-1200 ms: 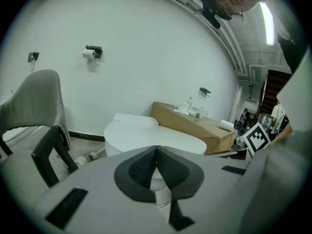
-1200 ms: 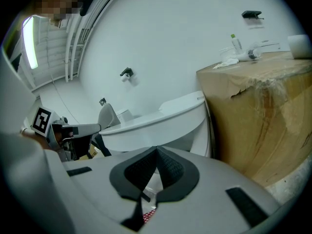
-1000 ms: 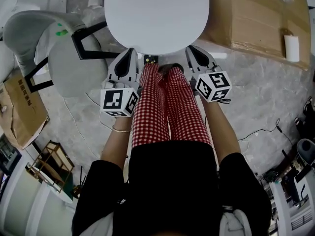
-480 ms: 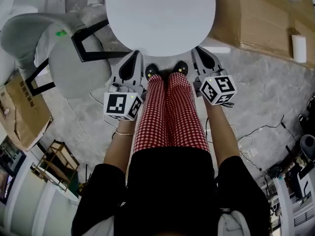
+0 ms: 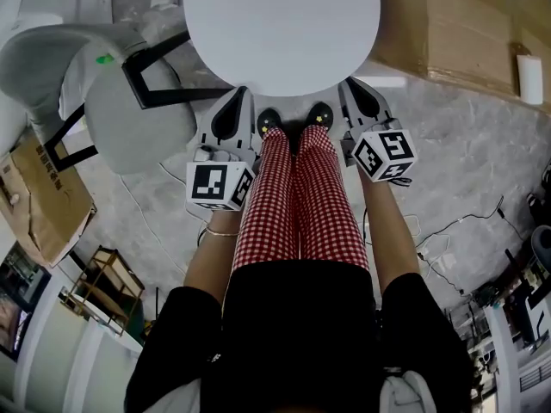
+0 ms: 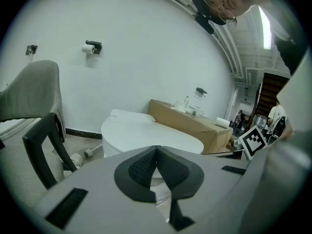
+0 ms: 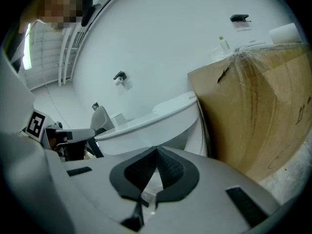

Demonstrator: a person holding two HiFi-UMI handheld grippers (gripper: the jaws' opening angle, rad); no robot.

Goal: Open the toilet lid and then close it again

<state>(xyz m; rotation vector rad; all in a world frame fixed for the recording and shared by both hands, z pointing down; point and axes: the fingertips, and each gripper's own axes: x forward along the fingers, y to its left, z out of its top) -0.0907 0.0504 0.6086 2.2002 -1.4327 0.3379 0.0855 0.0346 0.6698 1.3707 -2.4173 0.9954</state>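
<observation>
The white toilet lid (image 5: 280, 24) lies closed and flat at the top of the head view. My left gripper (image 5: 238, 95) sits just off the lid's front left rim, jaws shut with nothing between them. At the front right rim is my right gripper (image 5: 349, 86), also shut and empty. In the left gripper view the lid (image 6: 146, 130) spreads out beyond the shut left gripper (image 6: 156, 148). The right gripper view shows the toilet (image 7: 161, 123) from the side, beyond the shut right gripper (image 7: 157, 150). Neither gripper visibly touches the lid.
A grey chair (image 5: 103, 101) with a black frame stands left of the toilet. A long cardboard box (image 5: 456, 33) with a paper roll (image 5: 531, 80) lies to the right. My legs in red checked trousers (image 5: 297, 205) stand between the grippers. Cables (image 5: 456, 226) trail over the floor.
Both grippers have drifted a little to the right and down in the head view. Two black shoes now show below the lid's front edge. The lid stays closed.
</observation>
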